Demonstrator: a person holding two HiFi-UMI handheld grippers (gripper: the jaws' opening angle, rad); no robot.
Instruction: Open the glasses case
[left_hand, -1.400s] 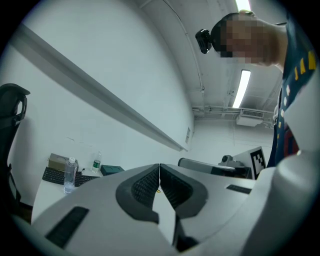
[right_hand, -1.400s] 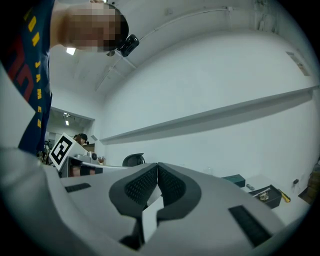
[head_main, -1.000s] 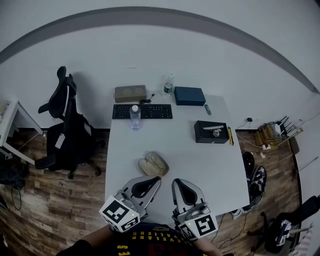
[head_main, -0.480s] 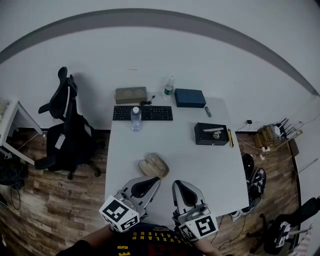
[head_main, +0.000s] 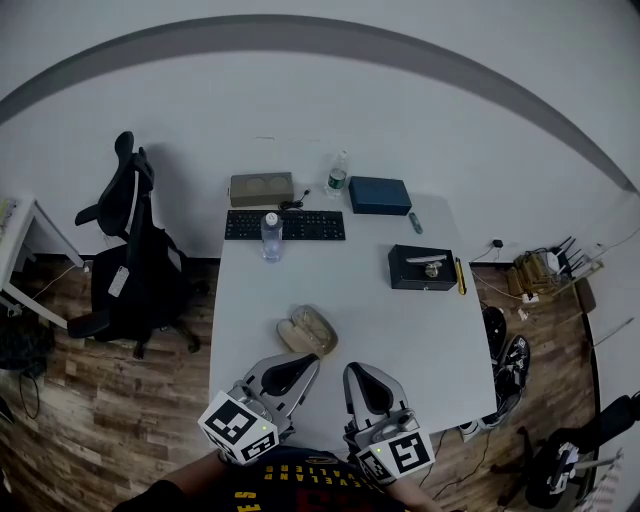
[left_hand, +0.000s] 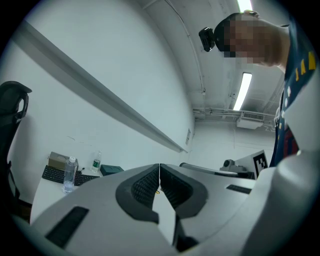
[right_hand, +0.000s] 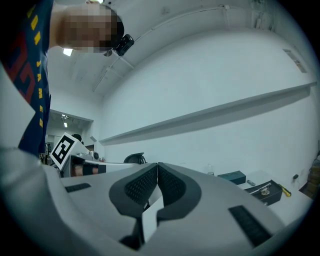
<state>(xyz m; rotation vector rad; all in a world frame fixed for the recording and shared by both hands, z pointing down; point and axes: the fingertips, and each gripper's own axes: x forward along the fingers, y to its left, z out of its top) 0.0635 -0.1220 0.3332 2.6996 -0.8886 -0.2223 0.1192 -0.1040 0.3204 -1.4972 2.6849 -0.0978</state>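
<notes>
A beige oval glasses case (head_main: 307, 329) lies on the white table (head_main: 410, 335), a little in front of the table's middle. I cannot tell whether its lid is up or down. My left gripper (head_main: 303, 362) sits just short of the case, near the table's front edge, shut with nothing between its jaws. My right gripper (head_main: 354, 368) rests beside it to the right, also shut and empty. In the left gripper view the left gripper (left_hand: 159, 172) has its pads pressed together, and in the right gripper view so does the right gripper (right_hand: 157, 171). The case shows in neither gripper view.
At the back of the table are a black keyboard (head_main: 285, 224), a clear bottle (head_main: 270, 235), a second bottle (head_main: 337, 172), a tan box (head_main: 261, 188) and a dark blue box (head_main: 379, 193). A black box (head_main: 423, 265) with a yellow tool (head_main: 461, 272) lies right. An office chair (head_main: 135, 250) stands left.
</notes>
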